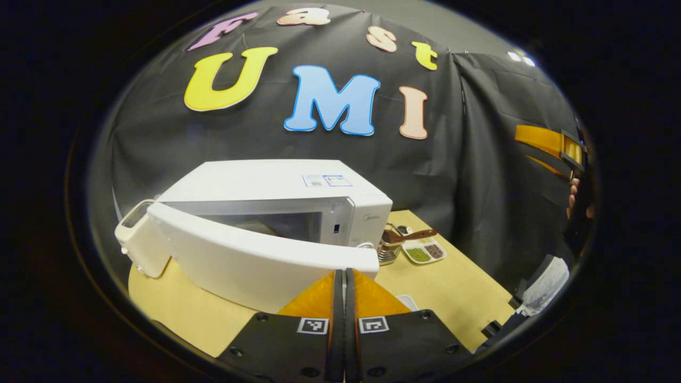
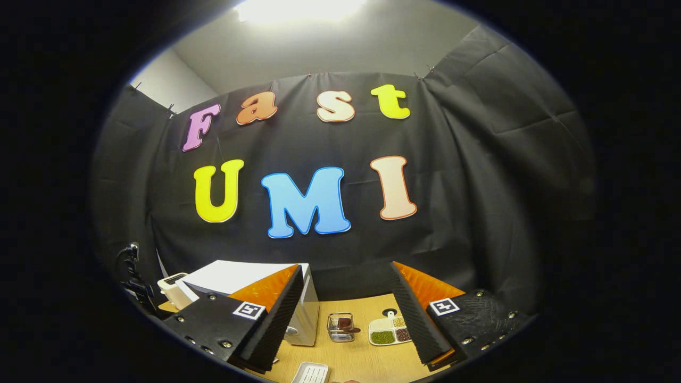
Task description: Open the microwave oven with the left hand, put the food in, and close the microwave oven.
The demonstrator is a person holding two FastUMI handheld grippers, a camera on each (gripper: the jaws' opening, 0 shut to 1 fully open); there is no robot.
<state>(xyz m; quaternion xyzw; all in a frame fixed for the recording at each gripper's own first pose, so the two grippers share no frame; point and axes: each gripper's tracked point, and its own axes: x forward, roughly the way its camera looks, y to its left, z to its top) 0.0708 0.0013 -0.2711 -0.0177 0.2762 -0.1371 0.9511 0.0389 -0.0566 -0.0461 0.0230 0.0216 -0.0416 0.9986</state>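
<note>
A boxy white microwave [image 1: 276, 207] sits on the pale wooden desk [image 1: 457, 292], its smooth, gently curved door [image 1: 255, 255] swung part open just ahead of the left tool [image 1: 344, 276], whose fingers are pressed together on nothing. The right tool [image 2: 346, 306] gapes wide (ribbed pads facing inward) above a wire basket [image 2: 340, 327] and a sectioned white dish [image 2: 391, 331] of grains.

You find little to read here. Ahead of your left jaws, the microwave [image 1: 276, 213] carries a sticker [image 1: 327, 181] on its top, its print too small to make out, and a faint brand mark [image 1: 368, 217] on the front panel, also illegible. Each gripper wears square black-and-white marker tags [image 1: 313, 325] beside its jaws.
</note>
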